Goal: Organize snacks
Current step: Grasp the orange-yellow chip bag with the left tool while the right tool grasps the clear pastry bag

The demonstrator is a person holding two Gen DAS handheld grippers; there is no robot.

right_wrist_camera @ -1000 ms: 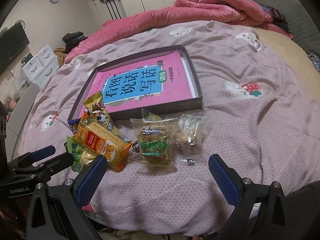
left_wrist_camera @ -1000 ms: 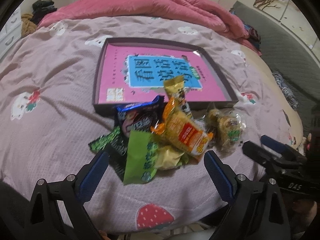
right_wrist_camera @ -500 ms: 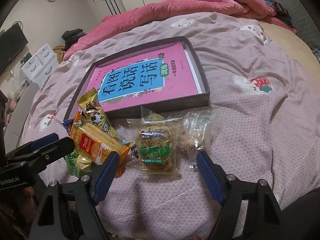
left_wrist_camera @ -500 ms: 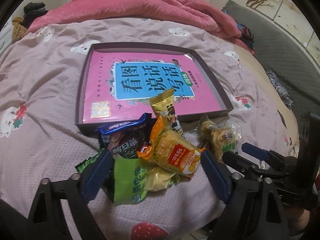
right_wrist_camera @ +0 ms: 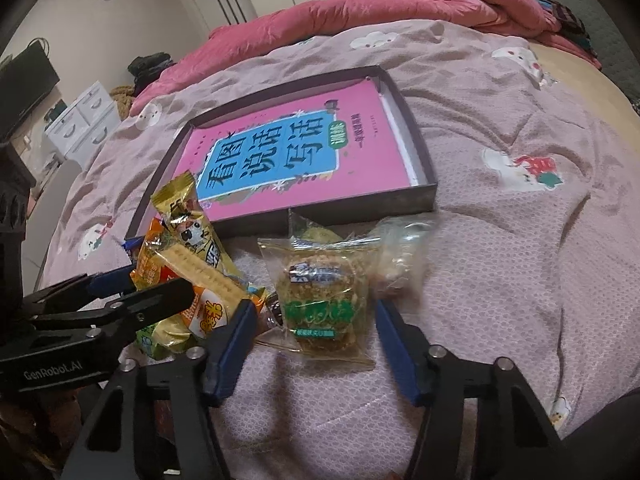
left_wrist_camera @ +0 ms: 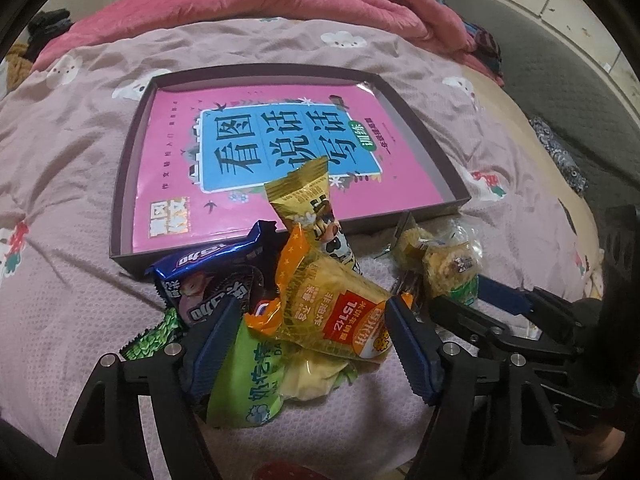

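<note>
Snacks lie heaped on the bed before the tray (left_wrist_camera: 120,208). The left tool (left_wrist_camera: 308,344), jaws just narrowing, straddles the cracker pack (left_wrist_camera: 340,312) without pinching; the right tool (right_wrist_camera: 312,340), also narrowing, brackets the floss cake (right_wrist_camera: 320,296), untouched.

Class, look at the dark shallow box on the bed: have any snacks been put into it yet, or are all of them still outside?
All outside. The box holds only a pink book; the snack packets lie on the bedspread before its near wall.

Seven snack packets (left_wrist_camera: 336,312), one tray (left_wrist_camera: 124,184), one book (left_wrist_camera: 280,148)

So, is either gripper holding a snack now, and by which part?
Nothing is held. The left gripper straddles the orange cracker pack, the right gripper the clear cake packet; both jaws have been closing.
</note>
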